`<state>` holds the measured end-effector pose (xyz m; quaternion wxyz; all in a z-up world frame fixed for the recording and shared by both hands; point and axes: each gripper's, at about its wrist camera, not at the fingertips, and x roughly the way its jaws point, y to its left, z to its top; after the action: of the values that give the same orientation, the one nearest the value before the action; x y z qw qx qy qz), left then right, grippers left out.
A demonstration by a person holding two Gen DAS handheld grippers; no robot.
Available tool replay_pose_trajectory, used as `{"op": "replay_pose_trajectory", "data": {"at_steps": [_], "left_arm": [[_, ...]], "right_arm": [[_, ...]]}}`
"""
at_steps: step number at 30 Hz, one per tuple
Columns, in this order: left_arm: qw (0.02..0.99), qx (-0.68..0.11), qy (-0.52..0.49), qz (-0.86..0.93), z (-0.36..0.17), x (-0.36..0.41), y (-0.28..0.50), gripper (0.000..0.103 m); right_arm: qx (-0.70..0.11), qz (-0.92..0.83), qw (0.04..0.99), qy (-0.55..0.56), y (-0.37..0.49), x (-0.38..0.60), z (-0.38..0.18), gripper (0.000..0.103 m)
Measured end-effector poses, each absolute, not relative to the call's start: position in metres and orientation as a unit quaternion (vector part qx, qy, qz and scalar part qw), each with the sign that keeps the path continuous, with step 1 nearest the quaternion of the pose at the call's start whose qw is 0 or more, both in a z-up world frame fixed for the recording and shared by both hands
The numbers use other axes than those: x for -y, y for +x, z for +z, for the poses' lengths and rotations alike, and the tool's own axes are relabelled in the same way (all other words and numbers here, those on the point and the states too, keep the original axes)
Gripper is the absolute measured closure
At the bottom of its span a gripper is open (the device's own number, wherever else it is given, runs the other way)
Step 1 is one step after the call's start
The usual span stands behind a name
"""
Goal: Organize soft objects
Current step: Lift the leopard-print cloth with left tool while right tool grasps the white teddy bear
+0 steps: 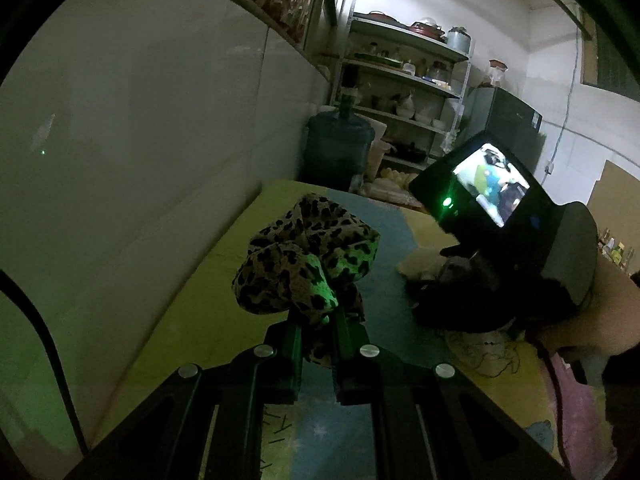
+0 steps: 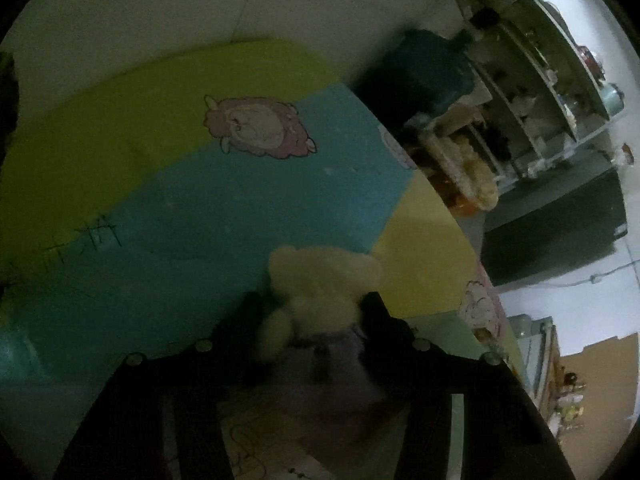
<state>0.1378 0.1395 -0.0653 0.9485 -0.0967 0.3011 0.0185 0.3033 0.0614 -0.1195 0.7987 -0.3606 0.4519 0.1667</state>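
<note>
Left gripper (image 1: 316,320) jaws clamp leopard cloth (image 1: 304,256); right gripper (image 2: 312,320) jaws straddle cream plush (image 2: 320,280), closure unclear. Pinch plush's middle firmly.

My right tongs (image 2: 316,312) are dark and blurred; I cannot tell whether they grip the cream plush toy (image 2: 320,280). The leopard cloth (image 1: 304,256) hides my left fingertips. Shelf (image 1: 404,80) items are too small to identify.
</note>
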Motion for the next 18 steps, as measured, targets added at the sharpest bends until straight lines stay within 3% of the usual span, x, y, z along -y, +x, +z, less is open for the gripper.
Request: {"op": "replay_pose_trajectory", "data": {"at_steps": [7, 18], "left_arm": [[0.948, -0.304, -0.093, 0.013, -0.066, -0.137, 0.141, 0.092], [0.95, -0.298, -0.092, 0.015, -0.065, -0.134, 0.139, 0.092]], "right_arm": [[-0.444, 0.187, 0.82, -0.309, 0.309, -0.05, -0.109, 0.056], [-0.408, 0.279, 0.86, -0.129, 0.292, -0.016, -0.058, 0.056]]}}
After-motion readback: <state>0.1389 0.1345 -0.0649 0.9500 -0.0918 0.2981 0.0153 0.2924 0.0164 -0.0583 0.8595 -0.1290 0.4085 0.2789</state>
